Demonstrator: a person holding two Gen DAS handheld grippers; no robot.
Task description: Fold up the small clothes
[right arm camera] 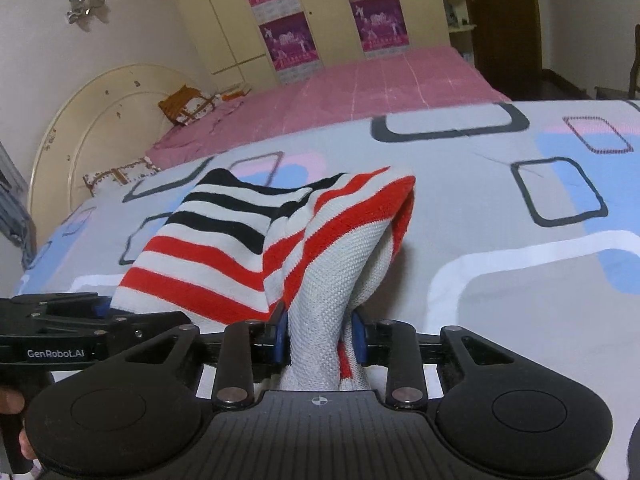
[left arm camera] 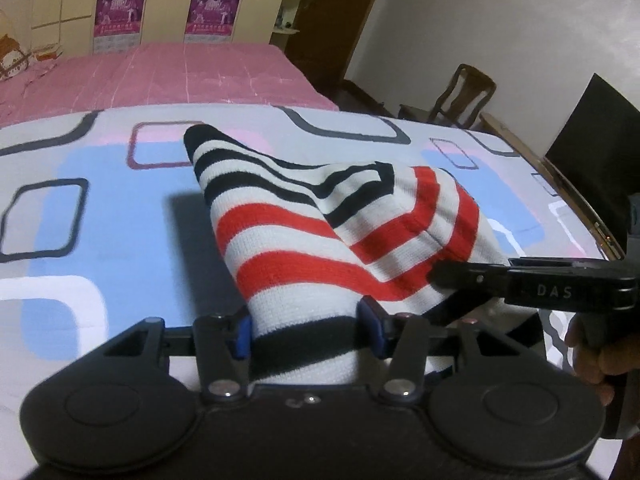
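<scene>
A small knitted garment (left arm camera: 300, 240), white with red and black stripes, is lifted off the patterned bedsheet (left arm camera: 100, 240) at its near end, while its far end still lies on the sheet. My left gripper (left arm camera: 308, 330) is shut on the near hem, and the cloth fills the gap between its blue pads. In the right wrist view the same garment (right arm camera: 224, 248) is bunched between the pads of my right gripper (right arm camera: 320, 338), which is shut on it. The right gripper's finger (left arm camera: 460, 278) reaches in from the right. The left gripper (right arm camera: 100, 312) shows at the left edge.
The sheet (right arm camera: 520, 280) covers a wide bed whose wooden right edge (left arm camera: 580, 208) runs beside a black screen (left arm camera: 588, 128) and a wooden chair (left arm camera: 460, 96). A pink bed (left arm camera: 180, 72) and a wardrobe stand behind. A round headboard (right arm camera: 80, 120) is at the left.
</scene>
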